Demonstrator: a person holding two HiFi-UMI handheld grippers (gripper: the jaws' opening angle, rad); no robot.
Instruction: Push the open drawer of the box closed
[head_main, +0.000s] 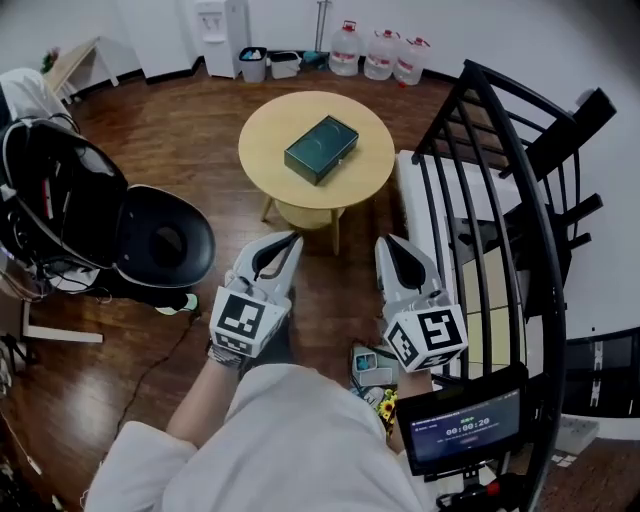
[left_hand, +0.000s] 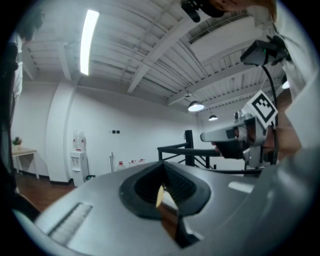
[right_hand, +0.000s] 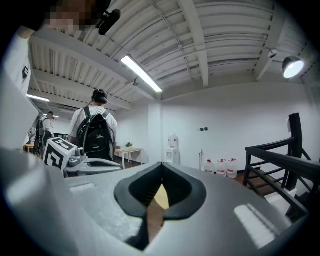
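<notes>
I hold both grippers low in front of my body, in the lower middle of the head view, and both point up the frame toward the round table (head_main: 268, 125). The left gripper (head_main: 291, 241) has its 2 jaws pressed together with nothing between them. Its own view shows only floor and a sliver of tabletop through the small gap behind the tips. The right gripper (head_main: 389, 244) is pressed together and empty too. I judge that closed jaws suit this job, since a push needs a blunt, firm tip and no grasp.

The box (head_main: 321, 149) is dark green. It lies flat near the middle of the table in the upper centre of the frame, turned at an angle to me and well apart from both grippers. From here I cannot make out the drawer or how far it stands open. A small pale spot shows on the side facing the lower right, but I cannot tell what it is.

I judge that the push has not begun. I would first have to step closer, find the side the drawer sticks out of, and set 1 tip squarely against its front.

A black chair (head_main: 165, 240) stands at the left of the frame and a black railing (head_main: 500, 200) runs down the right, so the straight way to the table lies between them.
</notes>
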